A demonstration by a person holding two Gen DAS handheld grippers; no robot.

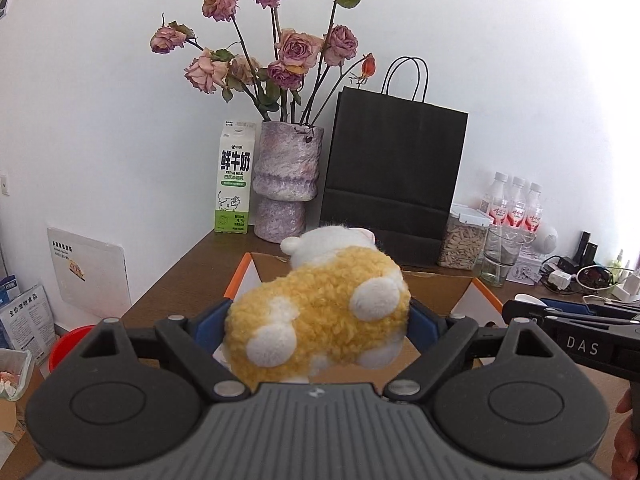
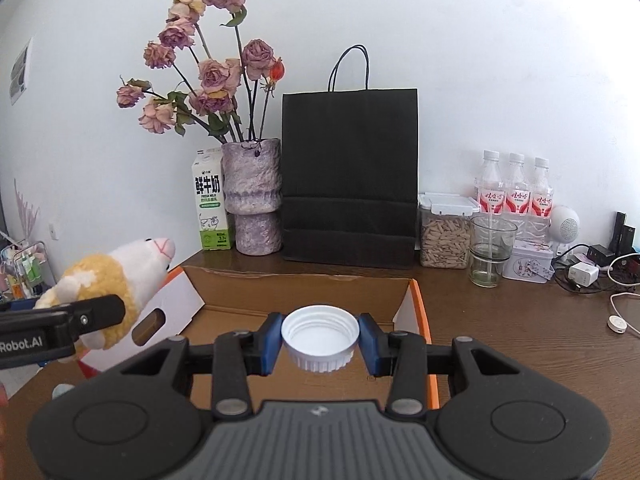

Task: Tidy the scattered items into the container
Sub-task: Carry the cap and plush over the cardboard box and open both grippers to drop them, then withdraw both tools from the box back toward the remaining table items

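My left gripper [image 1: 320, 320] is shut on a yellow and white plush toy [image 1: 320, 316] and holds it above the open cardboard box [image 1: 444, 292]. The toy also shows at the left in the right wrist view [image 2: 108, 280], over the box's left flap. My right gripper [image 2: 320, 344] is shut on a white plastic cap [image 2: 320, 336], open side up, and holds it above the cardboard box [image 2: 300, 292]. The right gripper shows at the right edge of the left wrist view [image 1: 520, 312].
Behind the box on the brown table [image 2: 500, 320] stand a milk carton [image 2: 210, 200], a purple vase of dried roses [image 2: 252, 200], a black paper bag [image 2: 350, 176], a seed jar [image 2: 444, 232], a glass [image 2: 490, 252], three bottles [image 2: 516, 188], a tin and chargers with cables.
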